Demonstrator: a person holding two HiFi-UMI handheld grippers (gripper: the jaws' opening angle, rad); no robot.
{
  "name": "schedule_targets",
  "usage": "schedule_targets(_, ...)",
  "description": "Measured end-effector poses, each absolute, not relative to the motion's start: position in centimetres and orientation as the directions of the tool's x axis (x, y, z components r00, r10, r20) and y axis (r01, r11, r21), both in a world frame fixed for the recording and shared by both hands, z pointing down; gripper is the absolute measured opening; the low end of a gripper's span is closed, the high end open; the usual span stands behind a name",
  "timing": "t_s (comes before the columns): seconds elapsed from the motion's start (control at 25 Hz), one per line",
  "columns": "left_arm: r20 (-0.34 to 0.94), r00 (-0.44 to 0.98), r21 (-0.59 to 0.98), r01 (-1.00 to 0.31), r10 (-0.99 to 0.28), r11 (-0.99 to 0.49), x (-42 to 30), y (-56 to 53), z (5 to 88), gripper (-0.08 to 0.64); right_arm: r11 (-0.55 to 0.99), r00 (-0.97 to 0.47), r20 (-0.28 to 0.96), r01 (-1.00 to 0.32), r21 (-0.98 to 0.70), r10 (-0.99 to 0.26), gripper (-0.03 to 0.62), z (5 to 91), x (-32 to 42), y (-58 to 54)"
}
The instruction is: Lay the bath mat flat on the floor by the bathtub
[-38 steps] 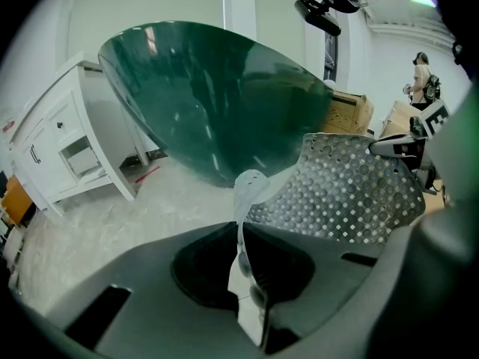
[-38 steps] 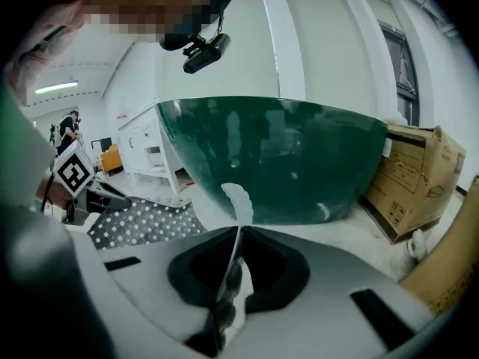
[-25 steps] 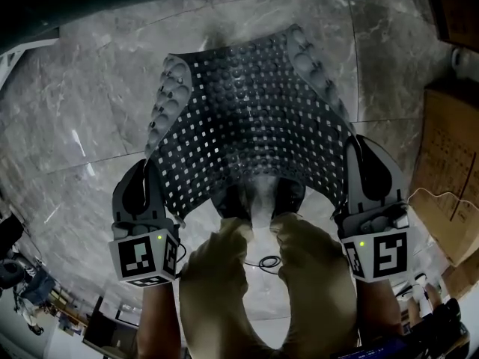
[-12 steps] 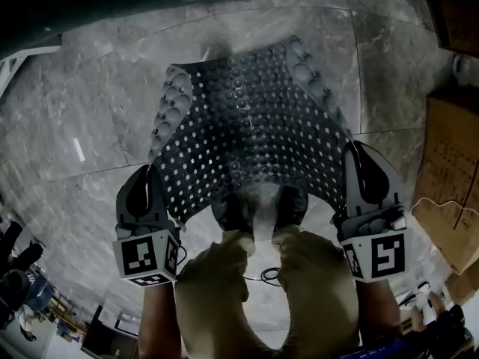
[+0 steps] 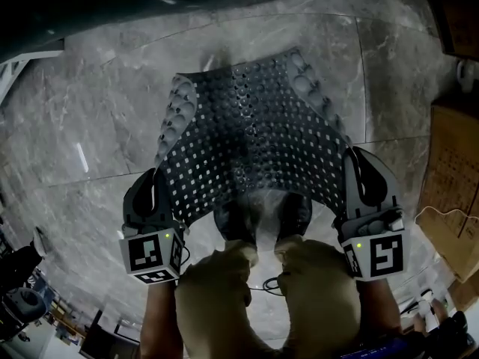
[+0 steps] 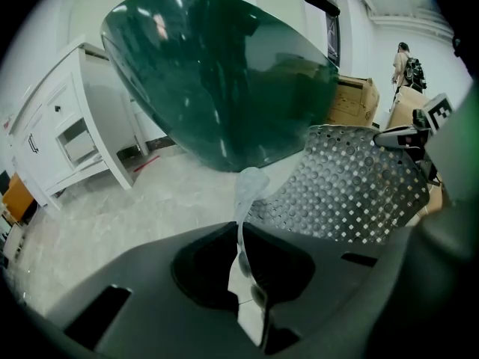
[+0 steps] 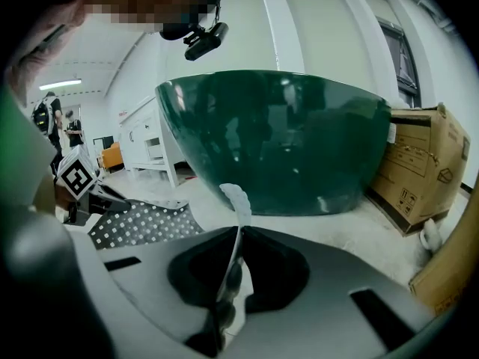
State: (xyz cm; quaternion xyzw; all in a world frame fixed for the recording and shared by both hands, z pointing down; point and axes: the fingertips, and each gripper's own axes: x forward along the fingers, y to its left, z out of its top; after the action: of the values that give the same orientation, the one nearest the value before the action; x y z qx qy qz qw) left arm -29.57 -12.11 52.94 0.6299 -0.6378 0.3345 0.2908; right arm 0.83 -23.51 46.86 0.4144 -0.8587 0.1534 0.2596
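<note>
Grey perforated bath mat [image 5: 254,144] pinched by left gripper [image 5: 155,200], right gripper [image 5: 359,182], above marble floor [image 5: 97,126]

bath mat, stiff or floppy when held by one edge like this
Probably floppy: the bath mat sags between the left gripper and right gripper, side edges curling. Likely light, since two thin pinches carry it. Its bumpy perforated surface looks rubbery, probably grippy.

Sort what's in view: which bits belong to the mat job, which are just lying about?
Job in hand:
bath mat, held off the ground by its near edge
left gripper and right gripper, both clamped on the mat
green bathtub
marble floor

Just lying about:
cardboard boxes
white cabinet
person with a backpack, far off
</note>
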Motion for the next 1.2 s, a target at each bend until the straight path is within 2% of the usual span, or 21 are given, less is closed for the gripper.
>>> schedule_targets(1.2, 0.775, -0.09, -0.103, -0.995, -0.625, 0.015, -32.5, -9.6, 56.5, 0.038, 0.579, -0.469, 0.561, -0.815, 0.022, -0.682, 0.031, 49.5, 2.2, -22.4)
